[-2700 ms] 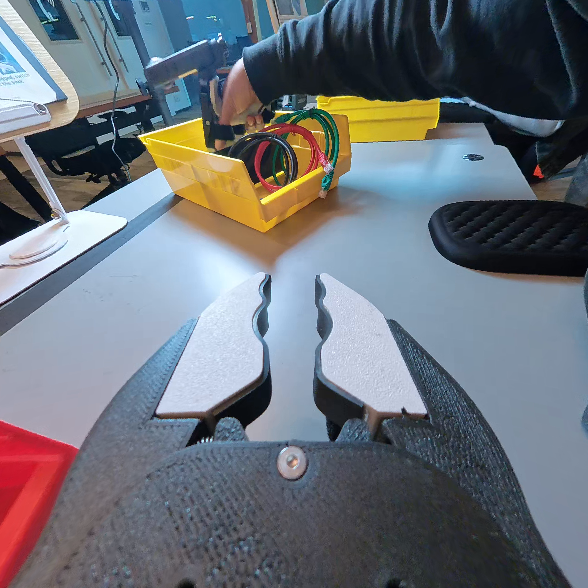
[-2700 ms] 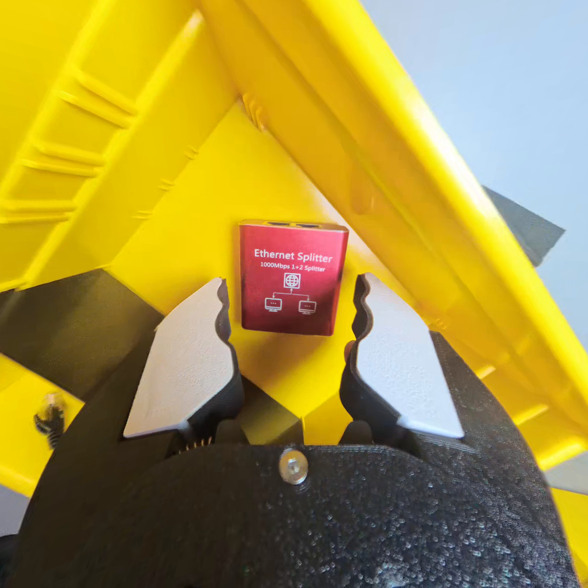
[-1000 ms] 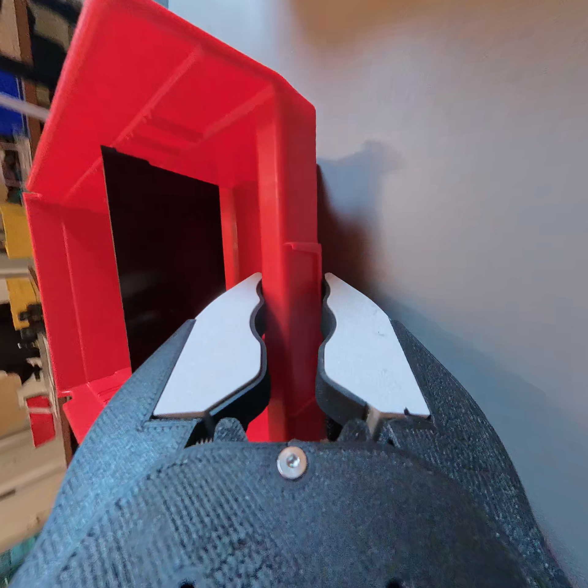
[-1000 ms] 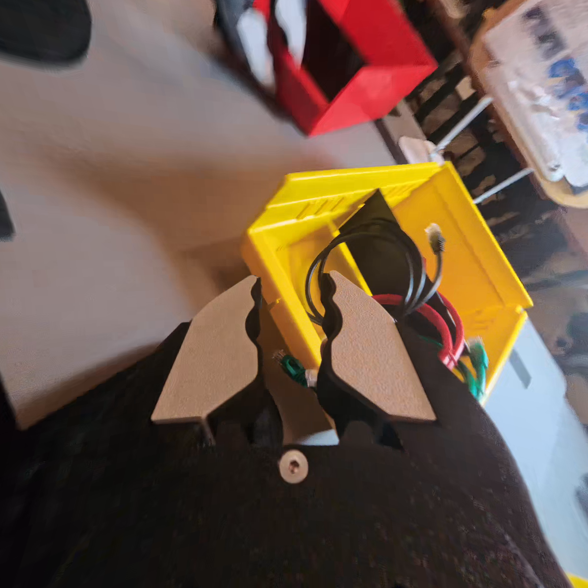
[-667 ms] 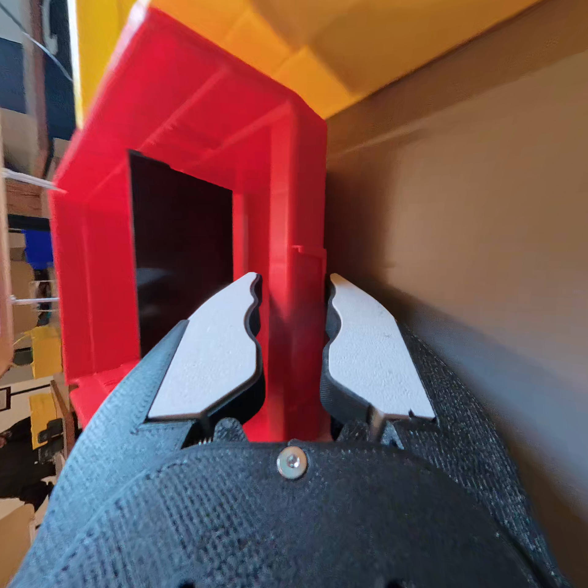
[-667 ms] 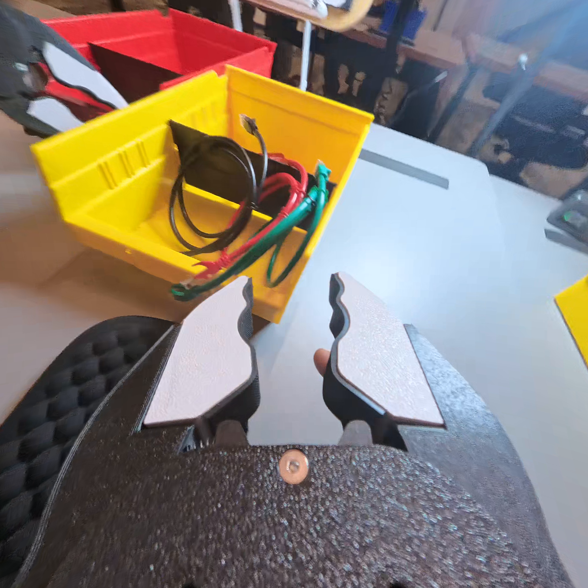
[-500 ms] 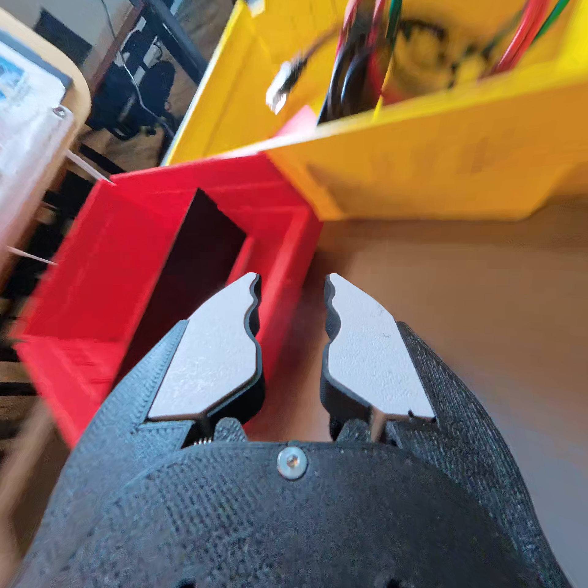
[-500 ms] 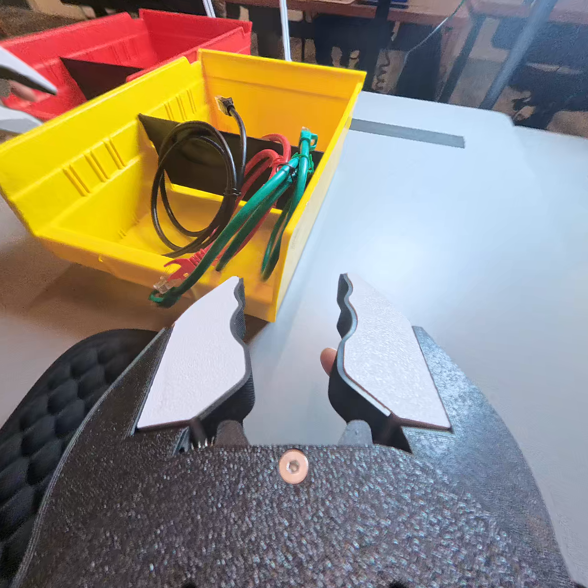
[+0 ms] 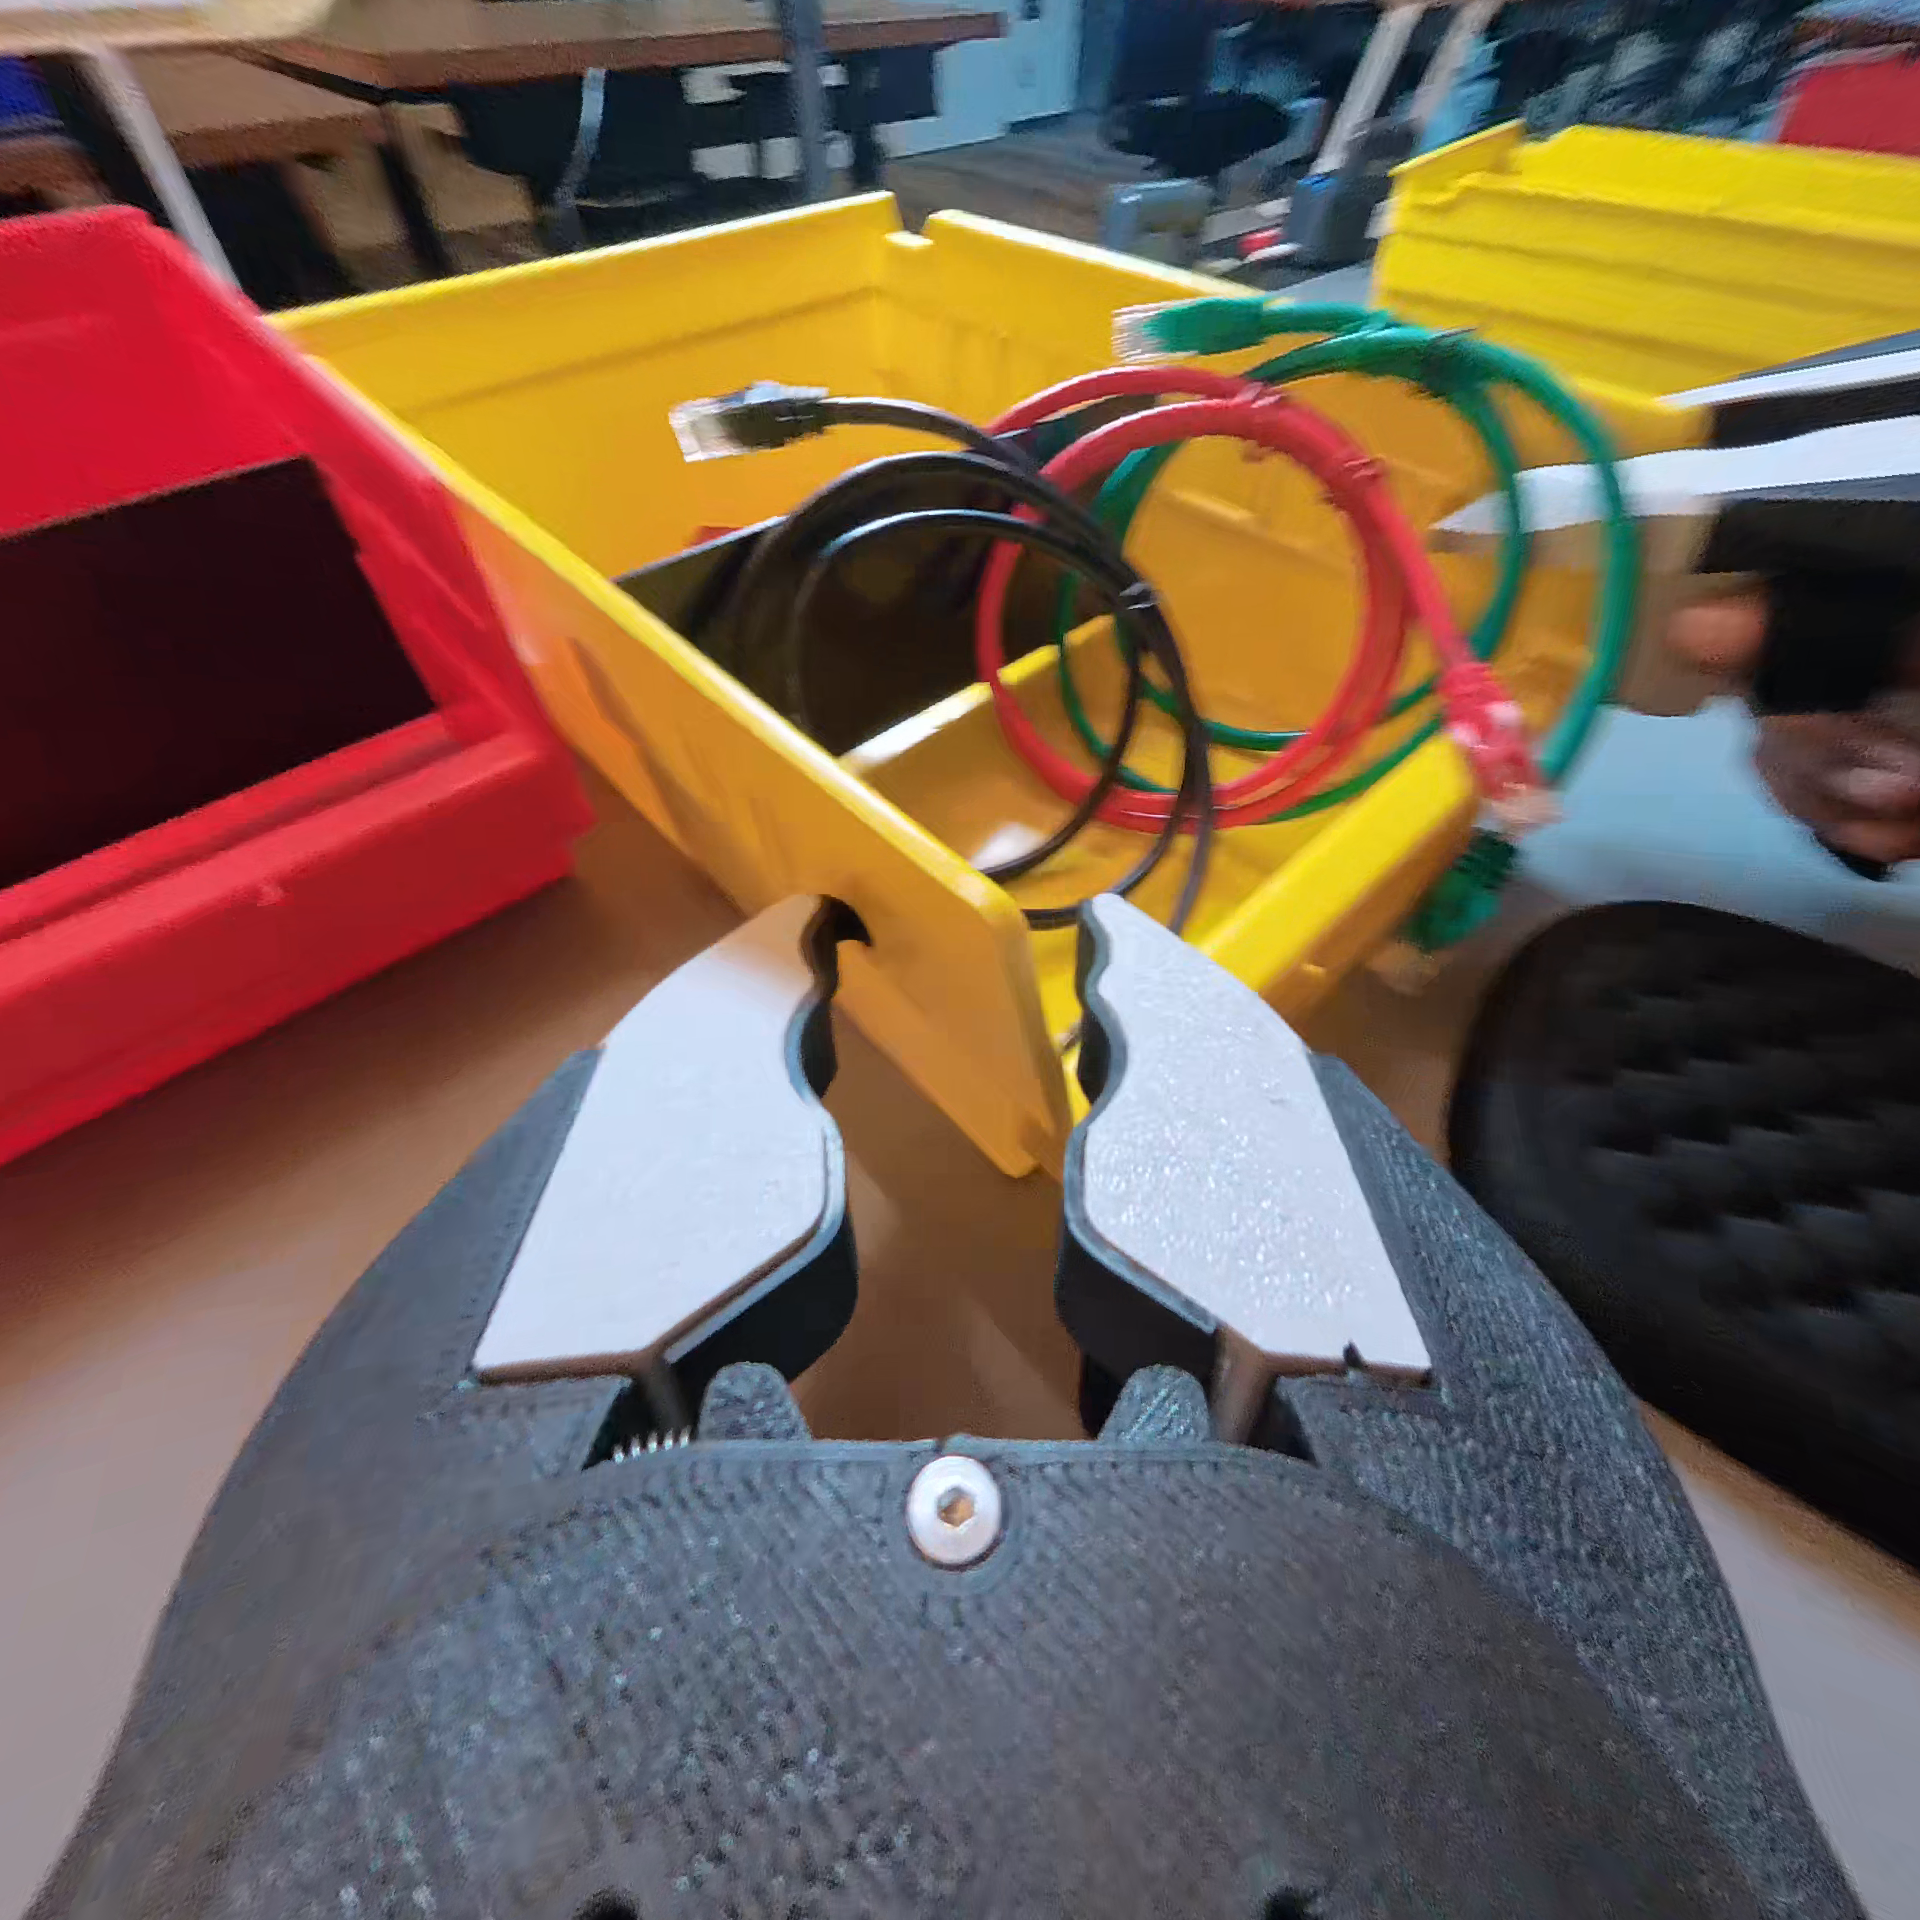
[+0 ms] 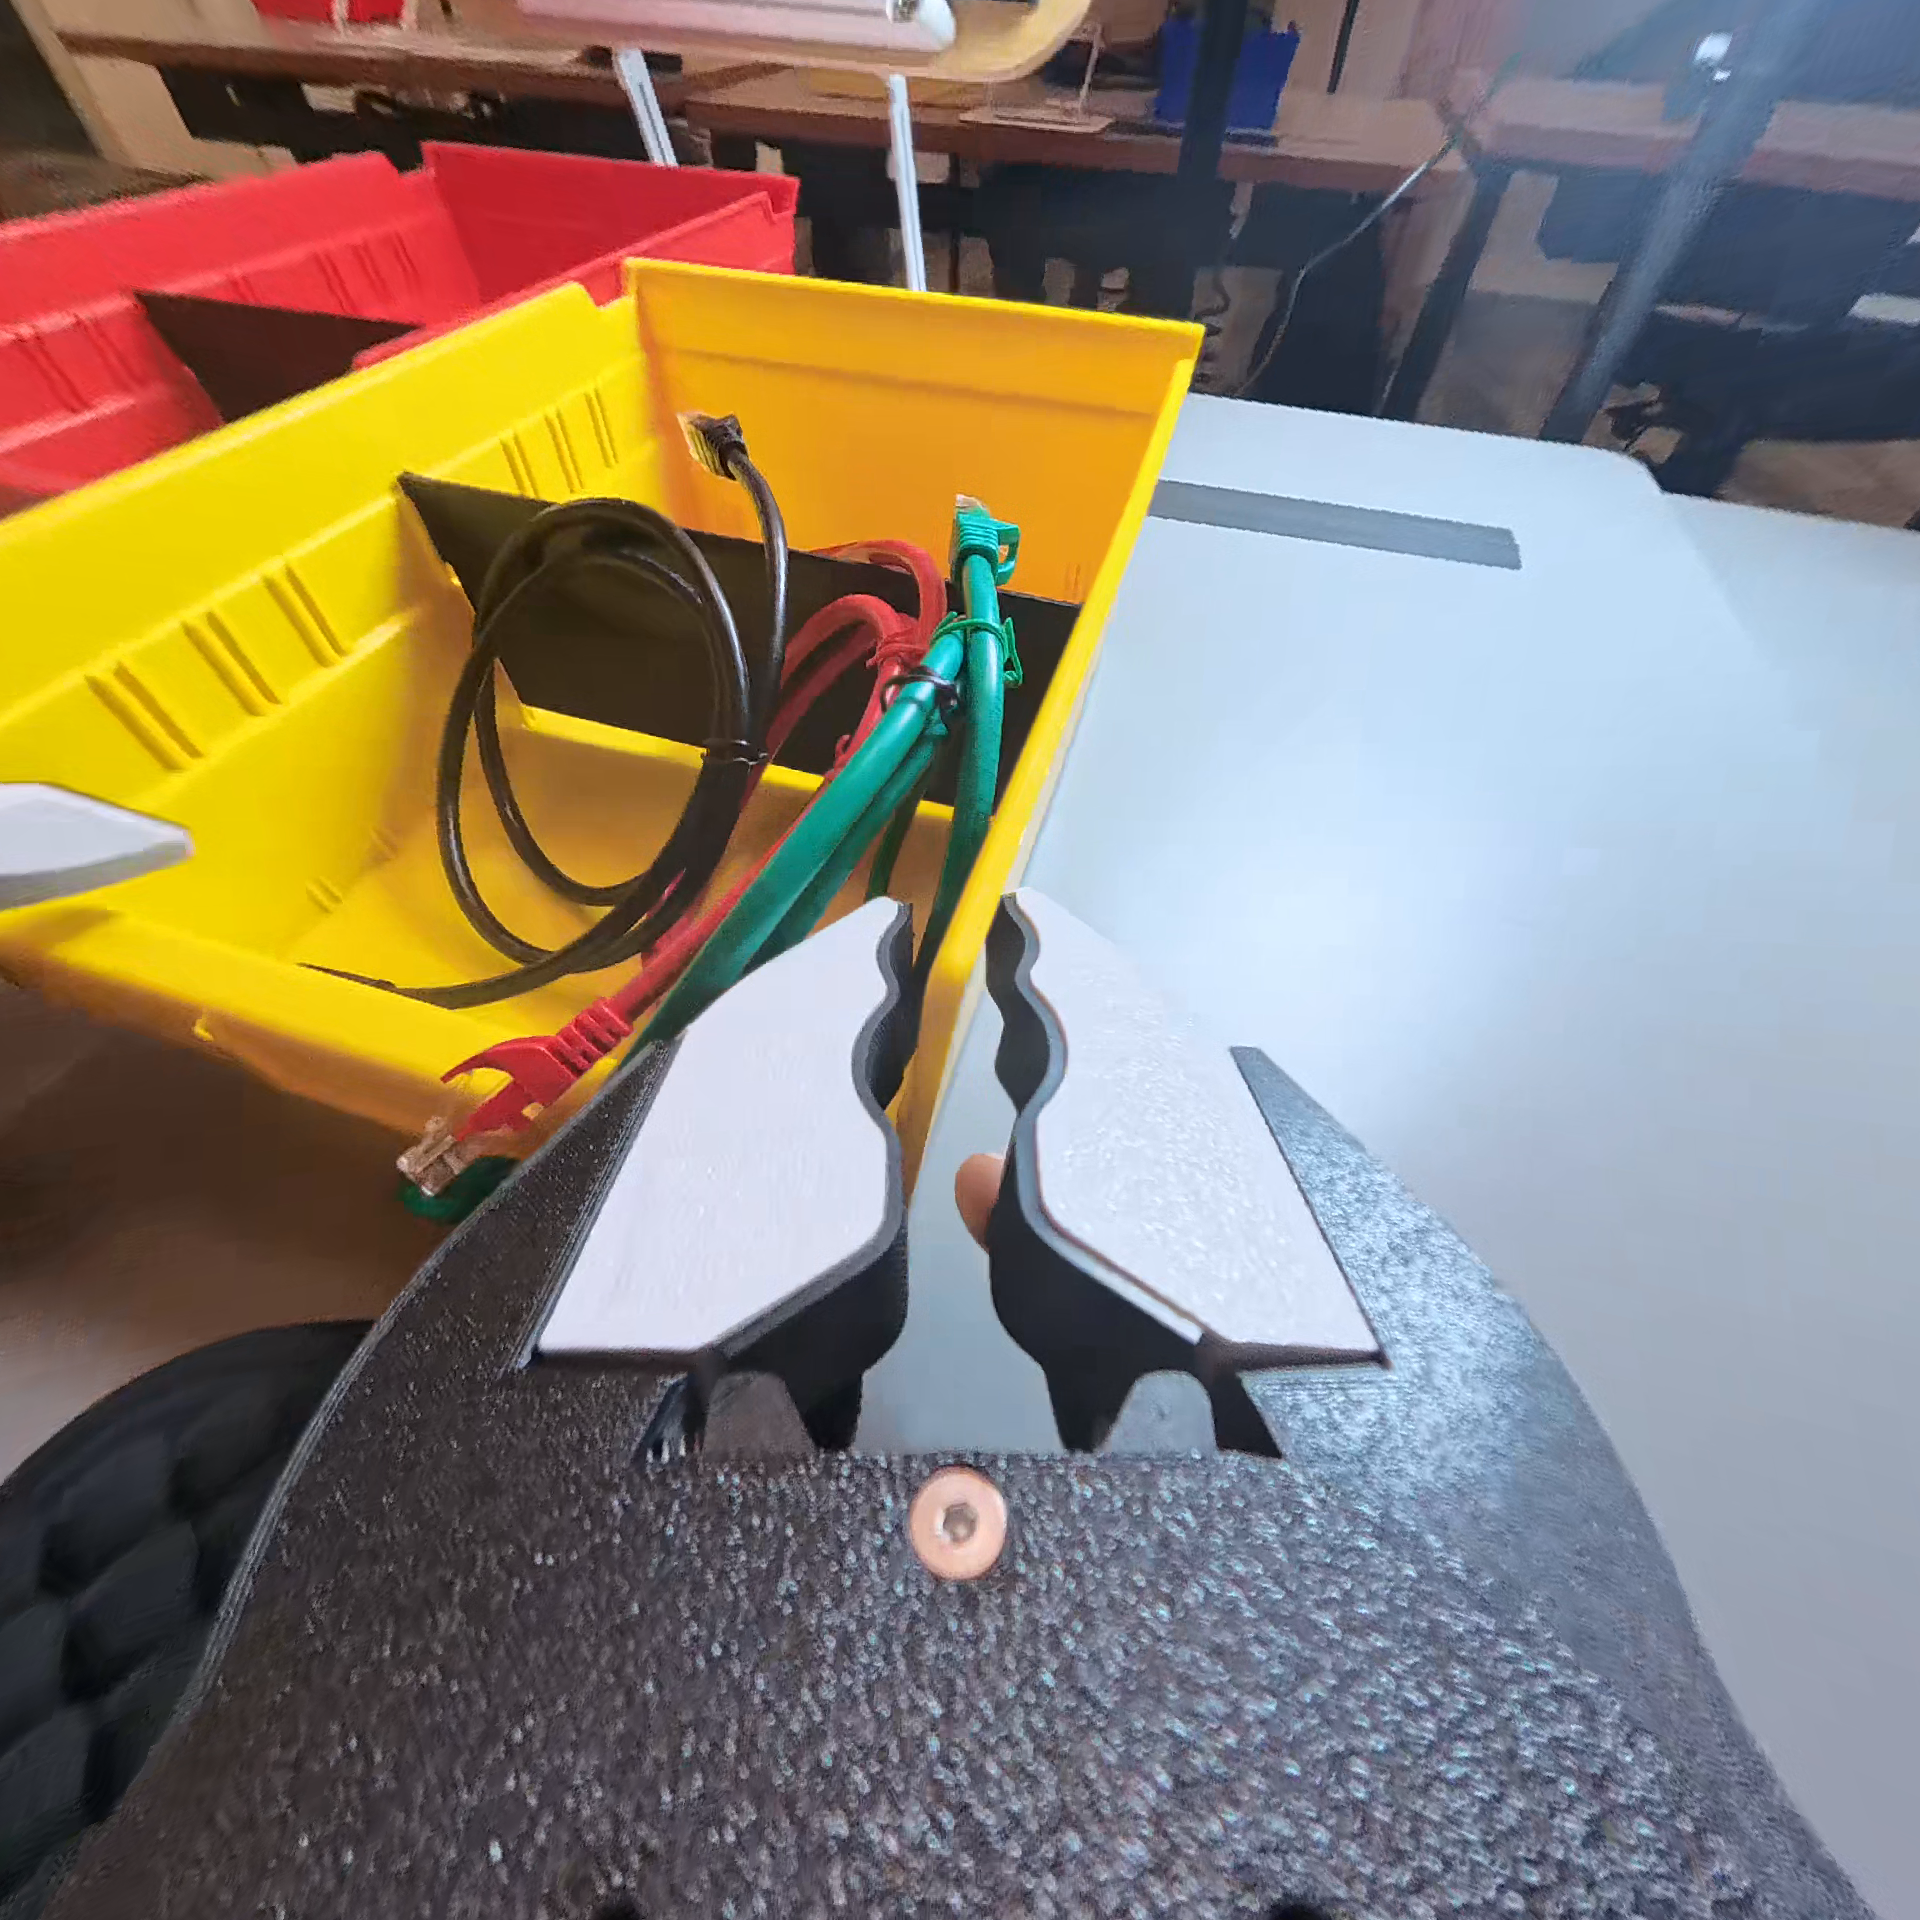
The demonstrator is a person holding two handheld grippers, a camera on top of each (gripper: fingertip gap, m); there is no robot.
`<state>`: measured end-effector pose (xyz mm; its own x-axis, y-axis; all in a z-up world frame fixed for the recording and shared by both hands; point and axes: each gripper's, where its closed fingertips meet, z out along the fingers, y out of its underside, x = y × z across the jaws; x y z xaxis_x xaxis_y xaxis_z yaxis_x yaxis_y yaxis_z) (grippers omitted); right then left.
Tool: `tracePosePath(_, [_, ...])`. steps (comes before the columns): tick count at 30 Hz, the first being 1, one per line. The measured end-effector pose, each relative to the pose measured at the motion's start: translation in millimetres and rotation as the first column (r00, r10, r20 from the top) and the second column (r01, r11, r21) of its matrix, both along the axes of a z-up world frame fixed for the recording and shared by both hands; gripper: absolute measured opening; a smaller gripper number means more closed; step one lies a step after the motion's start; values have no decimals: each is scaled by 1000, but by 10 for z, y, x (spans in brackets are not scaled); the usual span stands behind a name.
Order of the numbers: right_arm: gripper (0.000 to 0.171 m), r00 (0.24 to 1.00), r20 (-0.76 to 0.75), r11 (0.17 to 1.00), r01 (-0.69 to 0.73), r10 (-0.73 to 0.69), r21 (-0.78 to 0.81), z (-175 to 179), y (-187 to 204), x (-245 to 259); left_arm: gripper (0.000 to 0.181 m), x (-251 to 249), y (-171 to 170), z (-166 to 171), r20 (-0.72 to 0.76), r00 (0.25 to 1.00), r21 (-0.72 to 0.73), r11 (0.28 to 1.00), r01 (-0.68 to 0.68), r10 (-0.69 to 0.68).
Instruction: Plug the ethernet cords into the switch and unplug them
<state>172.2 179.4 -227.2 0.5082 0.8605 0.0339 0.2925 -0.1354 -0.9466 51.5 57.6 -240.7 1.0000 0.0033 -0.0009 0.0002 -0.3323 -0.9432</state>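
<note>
Inside the yellow bin: black cord, red cord and green cord, coiled, standing on edge; black plug up, red plug over the front lip. Left tool spread around bin's corner. Right tool nearly together astride the side wall, grip unclear. Red bin beside, on the desk.

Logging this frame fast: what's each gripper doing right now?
Left gripper: open, jaws either side of the yellow bin's near corner, gripping nothing.
Right gripper: narrowly open, straddling the bin's side wall; whether it pinches the wall cannot be told.
</note>
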Motion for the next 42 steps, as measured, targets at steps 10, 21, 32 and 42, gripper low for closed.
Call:
tracePosePath(10, [18, 996, -73, 980, 72, -60, 187, 522, -545, 394, 16, 49, -161, 522, -74, 997, 136, 991, 15, -5])
tracePosePath(21, [20, 941, -191, 928, -212, 278, 306, 1670, -1513, -883, 14, -971, -1538, 1885, -220, 925, 321, 918, -232, 311])
tracePosePath(32, [23, 796, -65, 796, -591, 602, 130, 911, -2746, -2935, 12, -2540, -3045, 1625, -288, 767, 141, 817, -558, 574])
tracePosePath(42, [24, 784, 84, 783, -620, 615, 55, 34, -2818, -3457, 9, -3198, -3070, 676, -142, 795, 55, 807, -589, 590])
